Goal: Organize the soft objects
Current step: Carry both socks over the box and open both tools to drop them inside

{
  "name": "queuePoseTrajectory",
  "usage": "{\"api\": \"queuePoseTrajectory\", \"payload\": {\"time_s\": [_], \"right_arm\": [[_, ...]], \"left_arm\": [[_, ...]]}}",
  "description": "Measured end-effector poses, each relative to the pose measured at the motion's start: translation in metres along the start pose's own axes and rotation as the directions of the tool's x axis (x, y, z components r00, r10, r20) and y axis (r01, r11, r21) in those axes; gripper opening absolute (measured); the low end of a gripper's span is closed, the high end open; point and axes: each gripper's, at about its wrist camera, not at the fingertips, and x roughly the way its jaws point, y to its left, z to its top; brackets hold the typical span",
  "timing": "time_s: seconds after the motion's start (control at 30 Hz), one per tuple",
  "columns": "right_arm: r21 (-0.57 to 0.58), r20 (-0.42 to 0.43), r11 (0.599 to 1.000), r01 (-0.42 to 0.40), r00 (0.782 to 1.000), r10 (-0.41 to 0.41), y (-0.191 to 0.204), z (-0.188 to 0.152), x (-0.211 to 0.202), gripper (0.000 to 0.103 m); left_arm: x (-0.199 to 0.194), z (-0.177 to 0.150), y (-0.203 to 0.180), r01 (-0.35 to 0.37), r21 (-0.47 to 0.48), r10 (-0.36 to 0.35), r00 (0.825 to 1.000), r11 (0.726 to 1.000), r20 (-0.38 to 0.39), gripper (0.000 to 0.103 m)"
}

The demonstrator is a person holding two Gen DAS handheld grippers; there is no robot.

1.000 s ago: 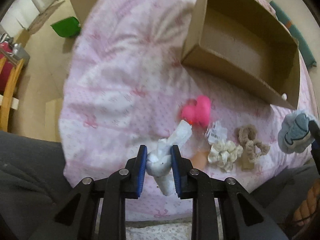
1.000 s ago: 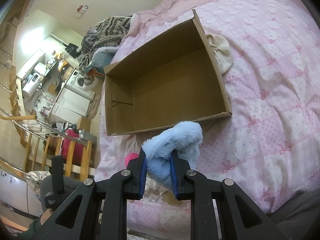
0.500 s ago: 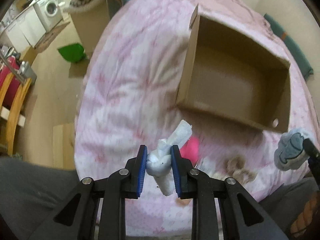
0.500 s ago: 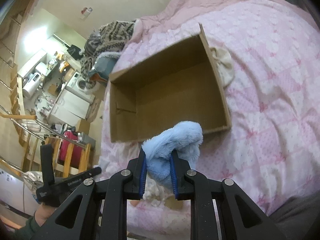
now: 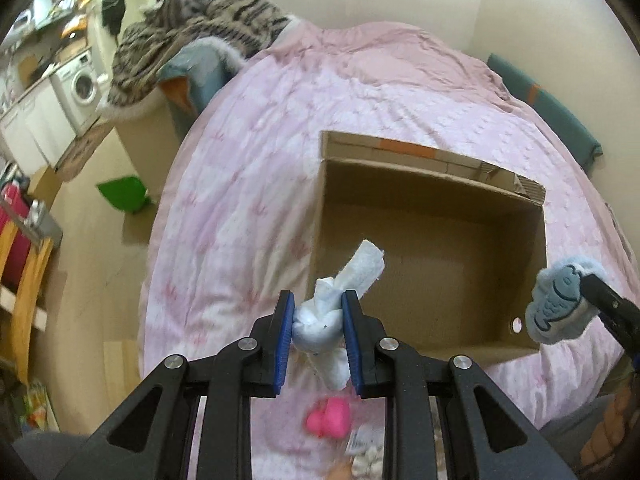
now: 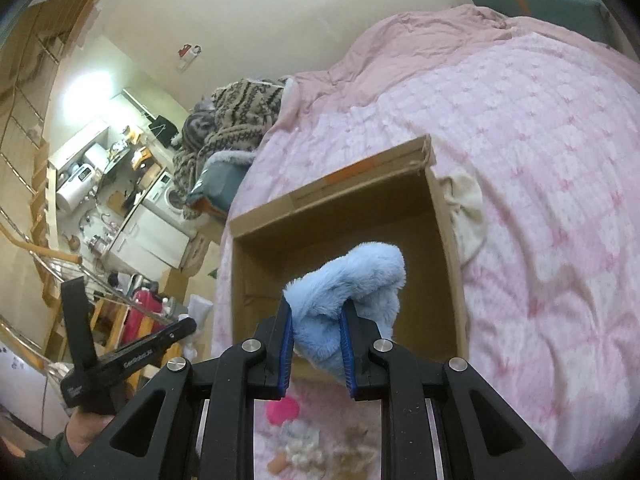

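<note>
My left gripper [image 5: 318, 320] is shut on a knotted white cloth [image 5: 324, 322], held in the air just before the near left corner of the open cardboard box [image 5: 432, 184]. My right gripper [image 6: 316, 326] is shut on a fluffy light-blue plush [image 6: 352, 280], hanging above the box's [image 6: 344, 184] near side. In the left wrist view the same plush [image 5: 558, 304] shows a fish face at the box's right wall. A pink soft toy [image 5: 328, 422] and small cream and brown knotted pieces [image 6: 308, 454] lie on the pink bedspread below the grippers. The box interior looks bare.
The pink bedspread [image 5: 248, 184] covers a bed that drops to the floor on the left. A cream cloth [image 6: 466, 208] lies against the box's right wall. A patterned blanket heap [image 5: 192, 40] sits at the bed's far left; a green object [image 5: 124, 192] lies on the floor.
Both grippers have risen and tilted up toward the box, each still clamped on its item. The box now sits centred ahead, and the toys on the bedspread have slid to the bottom edge.
</note>
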Motion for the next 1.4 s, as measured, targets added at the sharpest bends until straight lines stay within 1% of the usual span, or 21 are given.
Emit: {"api": "queuePoseTrajectory", "payload": {"time_s": [0.13, 0.3, 0.4, 0.5, 0.63, 0.8, 1.0, 1.2, 1.4], "right_arm": [[0.000, -0.003, 1.000, 0.007, 1.000, -0.007, -0.007, 0.007, 0.016, 0.022], [0.032, -0.033, 0.999, 0.017, 0.999, -0.016, -0.021, 0.000, 0.034, 0.022], [0.060, -0.056, 0.998, 0.013, 0.998, -0.010, -0.030, -0.003, 0.041, 0.022], [0.086, -0.078, 0.996, 0.009, 0.997, -0.002, -0.036, -0.007, 0.048, 0.022], [0.086, -0.106, 0.996, 0.022, 0.994, -0.013, -0.037, -0.010, 0.056, 0.023], [0.058, -0.141, 0.998, 0.036, 0.990, -0.028, -0.032, -0.016, 0.066, 0.023], [0.036, -0.185, 0.998, 0.061, 0.981, -0.053, -0.029, -0.023, 0.078, 0.025], [-0.005, -0.204, 0.998, 0.070, 0.977, -0.069, -0.024, -0.029, 0.083, 0.026], [-0.008, -0.212, 0.997, 0.075, 0.974, -0.075, -0.023, -0.027, 0.086, 0.028]], "left_arm": [[0.019, 0.008, -0.013, -0.001, 0.032, 0.001, 1.000, 0.999, 0.005, 0.022], [0.043, 0.007, -0.026, 0.012, 0.061, -0.014, 1.000, 0.998, 0.020, 0.022], [0.058, 0.005, -0.030, 0.035, 0.068, -0.035, 0.999, 0.997, 0.001, 0.022], [0.068, 0.000, -0.033, 0.036, 0.075, -0.036, 0.999, 0.997, -0.002, 0.022], [0.074, -0.008, -0.034, 0.050, 0.078, -0.049, 0.999, 0.996, -0.013, 0.022], [0.082, -0.016, -0.032, 0.061, 0.055, -0.059, 0.998, 0.997, -0.031, 0.022], [0.086, -0.017, -0.031, 0.062, 0.035, -0.060, 0.997, 0.997, -0.038, 0.022], [0.088, -0.018, -0.029, 0.063, 0.026, -0.062, 0.997, 0.998, -0.042, 0.022], [0.090, -0.019, -0.030, 0.076, 0.029, -0.075, 0.996, 0.997, -0.041, 0.022]]}}
